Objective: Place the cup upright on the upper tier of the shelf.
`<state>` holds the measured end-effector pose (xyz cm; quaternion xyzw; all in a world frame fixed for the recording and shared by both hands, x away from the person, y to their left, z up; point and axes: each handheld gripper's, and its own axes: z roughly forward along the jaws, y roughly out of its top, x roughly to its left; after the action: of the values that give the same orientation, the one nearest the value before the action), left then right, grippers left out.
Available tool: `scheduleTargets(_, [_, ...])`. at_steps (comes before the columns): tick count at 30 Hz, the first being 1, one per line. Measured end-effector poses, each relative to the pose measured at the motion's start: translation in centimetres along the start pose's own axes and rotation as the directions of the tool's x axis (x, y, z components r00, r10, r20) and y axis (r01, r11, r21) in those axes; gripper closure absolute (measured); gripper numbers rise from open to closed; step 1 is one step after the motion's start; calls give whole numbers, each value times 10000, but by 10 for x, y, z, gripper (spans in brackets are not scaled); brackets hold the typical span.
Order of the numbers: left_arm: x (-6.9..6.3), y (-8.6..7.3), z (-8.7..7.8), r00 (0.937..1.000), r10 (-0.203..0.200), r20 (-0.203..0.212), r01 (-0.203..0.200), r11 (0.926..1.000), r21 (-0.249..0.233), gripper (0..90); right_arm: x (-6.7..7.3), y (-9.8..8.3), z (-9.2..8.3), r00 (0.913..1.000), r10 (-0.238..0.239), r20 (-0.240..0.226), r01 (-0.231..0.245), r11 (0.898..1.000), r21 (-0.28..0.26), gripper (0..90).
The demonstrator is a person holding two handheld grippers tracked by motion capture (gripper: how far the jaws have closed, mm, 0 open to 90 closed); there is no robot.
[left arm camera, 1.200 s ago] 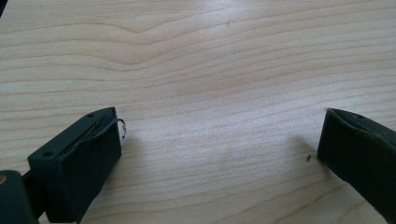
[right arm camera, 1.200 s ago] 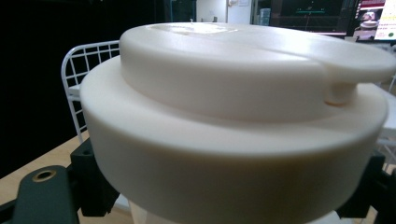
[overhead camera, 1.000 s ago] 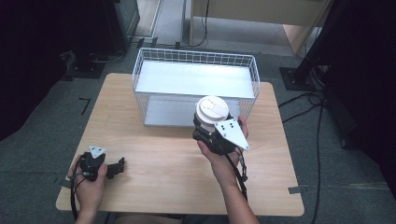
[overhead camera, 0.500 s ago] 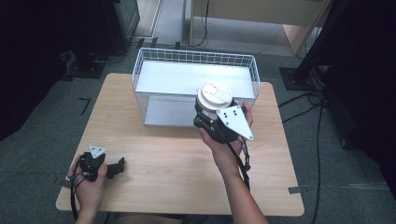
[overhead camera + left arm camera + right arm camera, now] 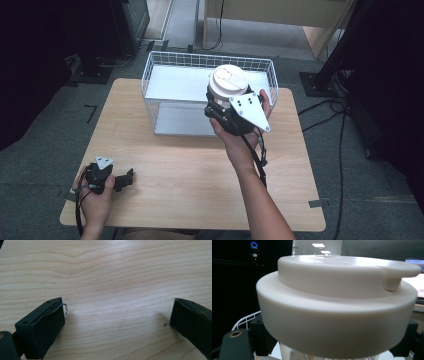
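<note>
My right gripper (image 5: pixel 226 102): I hold it up off the table, and its jaws are clamped on a lidded container, one jaw on each side just under the lid.
Lidded container (image 5: pixel 228 81): it stands upright in my right gripper's jaws, directly ahead of the grey three-cornered plate, with its cream lid facing up.
Cream lid (image 5: pixel 337 300): round and stepped, with a raised centre disc and a small tab sticking out at its right edge in my right gripper view; no brand, label or writing can be read on it.
Container body (image 5: pixel 297 353): a pale, translucent strip shows just below the lid between my right jaws; what is inside I cannot tell.
My right hand (image 5: pixel 239 142): it is wrapped around the gripper from underneath, the black cable trailing down along my forearm.
Wire basket (image 5: pixel 150 75): white, open-topped, with a pale floor; it sits beyond and below my right gripper, and the container hangs over its near right part.
My left gripper (image 5: pixel 120 181): it rests low on the table near my side, well apart from my right gripper, with its jaws spread wide and nothing between them.
Wooden table (image 5: pixel 112 277): bare light grain lies right under and ahead of my left jaws.
Writing: none readable anywhere on the grippers, basket or table.
</note>
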<state>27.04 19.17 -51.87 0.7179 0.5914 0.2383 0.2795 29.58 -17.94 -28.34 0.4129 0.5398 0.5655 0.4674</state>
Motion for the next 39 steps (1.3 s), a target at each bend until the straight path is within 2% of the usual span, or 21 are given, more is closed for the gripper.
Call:
scheduleTargets(11, [0, 0, 0, 10000, -2, 1, 2, 10000, -3, 0, -3, 8, 31, 9995, -265, 186, 266, 9996, -43, 155])
scheduleTargets(14, [0, 0, 0, 10000, -21, 8, 21, 10000, -10, 0, -7, 9, 46, 9992, -131, 370, 129, 9999, 74, 156])
scheduleTargets(16, [0, 0, 0, 10000, -21, 10, 21, 10000, -4, 0, -8, 9, 49, 9993, -146, 357, 144, 9999, 50, 156])
scheduleTargets(19, [0, 0, 0, 10000, -22, 10, 22, 10000, -5, 0, -12, 8, 66, 9986, 39, 528, -44, 9999, 105, 156])
scheduleTargets(23, [0, 0, 0, 10000, -40, 7, 40, 10000, -28, 0, -13, 6, 76, 9981, 32, 613, -44, 9998, 187, 156])
scheduleTargets(24, [0, 0, 0, 10000, -48, 10, 48, 10000, -41, 0, -16, 4, 83, 9988, 43, 478, -50, 9999, 152, 156])
scheduleTargets(28, [0, 0, 0, 10000, -23, 12, 23, 10000, -21, 0, -18, 3, 91, 9989, -14, 468, 4, 9998, 207, 155])
scheduleTargets(29, [0, 0, 0, 10000, -10, 8, 10, 10000, -21, 0, -18, 3, 96, 9983, -134, 561, 119, 9996, 272, 155])
scheduleTargets(39, [0, 0, 0, 10000, -22, 4, 22, 10000, -16, 0, -26, -3, 114, 9956, -283, 897, 228, 9979, 609, 155])
